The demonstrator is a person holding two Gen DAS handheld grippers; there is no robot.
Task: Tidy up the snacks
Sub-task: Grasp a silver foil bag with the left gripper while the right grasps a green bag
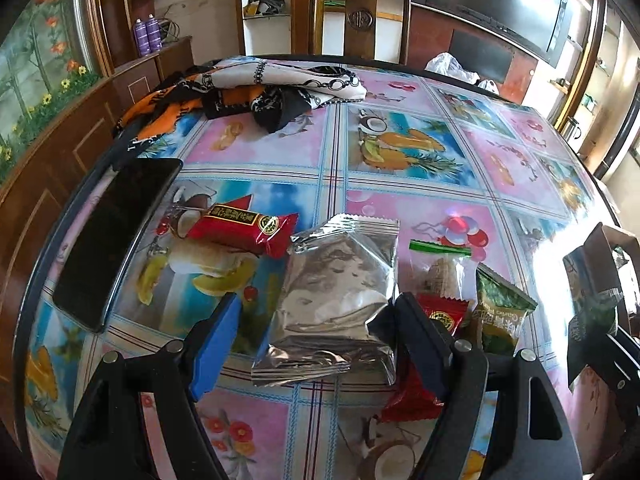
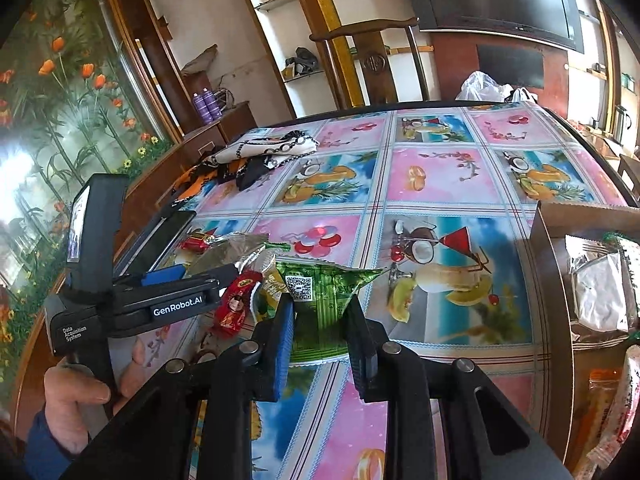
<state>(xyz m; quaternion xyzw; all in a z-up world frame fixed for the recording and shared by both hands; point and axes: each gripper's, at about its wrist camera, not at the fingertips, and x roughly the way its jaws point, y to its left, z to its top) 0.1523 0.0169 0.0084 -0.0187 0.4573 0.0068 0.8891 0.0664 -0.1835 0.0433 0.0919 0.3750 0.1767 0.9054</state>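
crinkly green snack packet (image 2: 320, 300) pinched in right gripper (image 2: 320, 320); left gripper (image 1: 316, 320) open around silver foil pouch (image 1: 336, 304)

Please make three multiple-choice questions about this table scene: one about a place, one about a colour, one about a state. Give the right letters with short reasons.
1. Where does the black phone lie?
A. near the table's left edge
B. inside the cardboard box
C. on the chair

2. What colour is the packet in the right hand-held gripper?
A. silver
B. green
C. red

3. How is the left hand-held gripper?
A. shut on the scarf
B. shut on the phone
C. open around the silver packet

Answers:
1 A: the phone rests by that edge.
2 B: the right hand-held gripper clamps a green packet.
3 C: the left hand-held gripper straddles the silver packet, pads apart.
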